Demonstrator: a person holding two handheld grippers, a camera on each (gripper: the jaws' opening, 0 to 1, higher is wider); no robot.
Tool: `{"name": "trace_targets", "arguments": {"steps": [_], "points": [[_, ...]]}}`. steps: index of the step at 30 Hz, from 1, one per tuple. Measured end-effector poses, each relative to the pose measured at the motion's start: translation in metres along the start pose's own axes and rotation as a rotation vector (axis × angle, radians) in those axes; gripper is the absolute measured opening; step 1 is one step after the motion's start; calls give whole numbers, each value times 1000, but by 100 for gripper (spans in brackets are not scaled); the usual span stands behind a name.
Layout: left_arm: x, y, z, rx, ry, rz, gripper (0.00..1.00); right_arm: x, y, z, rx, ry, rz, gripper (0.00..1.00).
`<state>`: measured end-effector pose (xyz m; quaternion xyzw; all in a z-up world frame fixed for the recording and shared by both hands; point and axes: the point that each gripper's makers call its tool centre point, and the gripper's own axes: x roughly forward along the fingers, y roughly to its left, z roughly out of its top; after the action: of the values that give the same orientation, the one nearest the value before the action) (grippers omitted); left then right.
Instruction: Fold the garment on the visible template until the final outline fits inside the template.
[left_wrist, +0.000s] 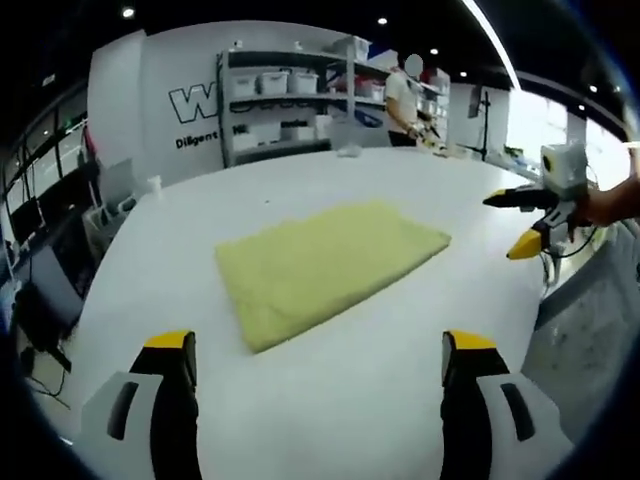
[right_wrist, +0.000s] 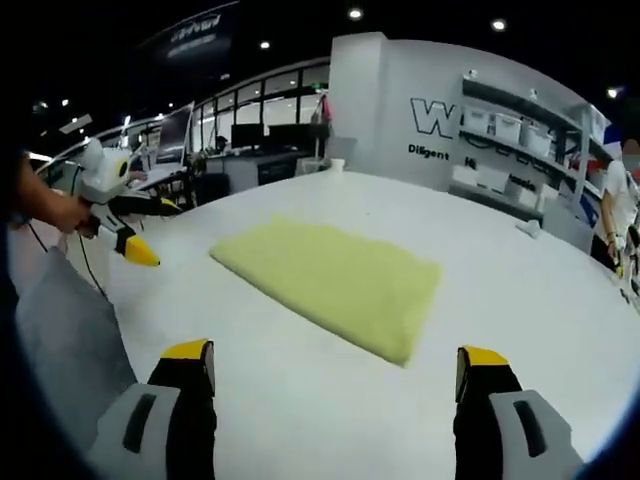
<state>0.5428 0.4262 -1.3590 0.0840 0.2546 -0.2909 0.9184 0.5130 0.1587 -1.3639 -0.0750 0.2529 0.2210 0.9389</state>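
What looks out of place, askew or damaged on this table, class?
Nothing stands out. The yellow garment lies flat on the white table as a tidy folded rectangle. Both claws, left and right, are open and clear of it.

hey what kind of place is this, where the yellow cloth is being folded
Probably a robotics lab or workshop: metal shelving stacked with storage bins, a wall logo, rows of computer monitors, and a big white table.

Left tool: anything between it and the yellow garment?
Nothing: bare white table separates the open left tool from the garment in the left gripper view.
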Motion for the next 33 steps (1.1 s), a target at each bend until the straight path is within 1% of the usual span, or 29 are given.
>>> {"name": "trace_targets", "arguments": {"steps": [2, 4, 7, 10, 11, 12, 14, 16, 19, 22, 23, 25, 26, 27, 28, 29, 30, 31, 32, 33], "points": [[-4, -3, -1, -1, -5, 5, 99, -5, 2, -1, 28, -5, -1, 99], [-10, -10, -3, 4, -5, 8, 99, -15, 5, -8, 74, 6, -2, 99], [-19, -21, -8, -1, -4, 7, 99, -30, 11, -15, 79, 4, -7, 99], [-27, -29, -12, 34, -1, 8, 99, -43, 19, -23, 76, 10, -4, 99], [-32, -31, -10, 37, -14, 19, 99, -47, 21, -25, 76, 7, 0, 99], [-35, -29, -8, 27, -32, 37, 99, -50, 23, -24, 82, -1, 2, 99], [-41, -29, -7, 5, -45, 53, 99, -58, 23, -22, 101, -20, -7, 99], [-46, -25, -6, 33, -59, 90, 99, -62, 23, -14, 132, -65, -26, 99], [-50, -27, -7, 72, -67, 99, 99, -64, 26, -11, 129, -95, -35, 99], [-51, -33, -10, 102, -63, 94, 99, -62, 31, -12, 114, -93, -45, 99], [-52, -35, -8, 109, -74, 99, 99, -60, 33, -12, 114, -92, -44, 98], [-52, -36, -9, 110, -84, 116, 99, -56, 38, -10, 111, -89, -40, 99], [-52, -36, -10, 105, -96, 126, 99, -55, 40, -8, 103, -93, -45, 99], [-52, -37, -11, 105, -95, 128, 99, -55, 41, -7, 101, -101, -49, 99], [-52, -37, -12, 111, -91, 135, 99, -53, 42, -6, 102, -106, -52, 99], [-54, -36, -8, 125, -120, 152, 99, -50, 42, -7, 107, -104, -57, 99], [-56, -35, -6, 129, -131, 159, 99, -48, 43, -7, 110, -106, -62, 99], [-56, -34, -7, 132, -126, 164, 99, -46, 44, -7, 117, -111, -61, 98], [-57, -32, -6, 132, -131, 171, 99, -45, 46, -7, 124, -112, -58, 98], [-58, -27, -5, 120, -141, 187, 99, -42, 45, -9, 114, -102, -64, 98]]}}
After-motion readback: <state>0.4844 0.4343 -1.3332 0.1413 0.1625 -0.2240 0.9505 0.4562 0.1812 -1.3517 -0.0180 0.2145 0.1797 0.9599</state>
